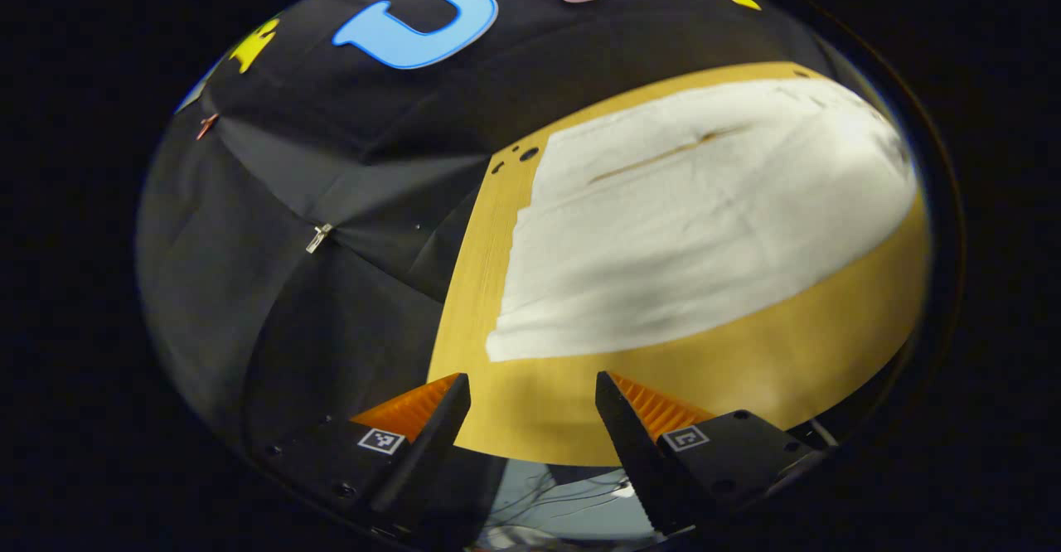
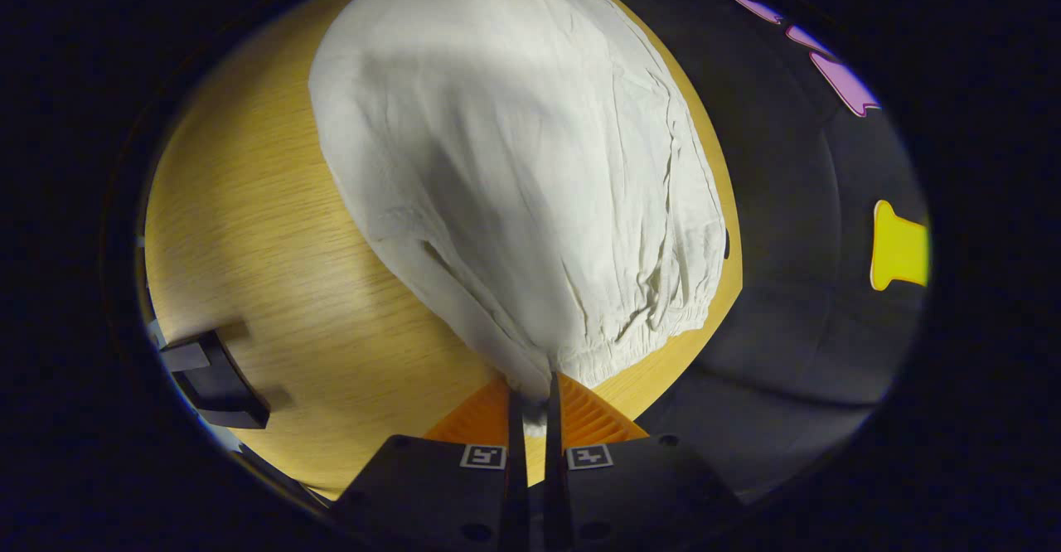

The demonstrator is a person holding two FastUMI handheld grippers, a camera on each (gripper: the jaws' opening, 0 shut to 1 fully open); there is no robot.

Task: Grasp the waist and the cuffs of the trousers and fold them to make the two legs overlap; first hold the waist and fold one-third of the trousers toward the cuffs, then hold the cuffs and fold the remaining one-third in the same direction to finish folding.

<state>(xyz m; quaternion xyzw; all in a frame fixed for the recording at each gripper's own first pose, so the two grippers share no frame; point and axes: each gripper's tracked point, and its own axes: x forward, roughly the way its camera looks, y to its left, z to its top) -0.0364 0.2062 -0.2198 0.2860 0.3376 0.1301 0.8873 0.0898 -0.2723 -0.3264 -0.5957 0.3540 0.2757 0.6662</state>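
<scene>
Your left gripper [image 1: 532, 390] hovers over the bare wooden counter [image 1: 564, 403] with its jaws wide apart and nothing between them. Ahead of those jaws and a little to their right, the white trousers [image 1: 696, 229] lie spread flat on the counter, near but not touching the fingertips; their far right end runs out of the left gripper view, so you cannot tell which end that is. A thin dark line crosses the cloth far ahead, too blurred to name. Your right gripper [image 2: 530, 394] has its jaws closed together on a pinch of the trousers [image 2: 514, 171] at the gathered, elastic-looking hem, with cloth caught between the fingertips. From that pinch the fabric rises ahead, hiding its far end. To the left of these jaws, at the counter [image 2: 273, 270] edge, sits a dark object [image 2: 217, 380], partly cut off.
</scene>
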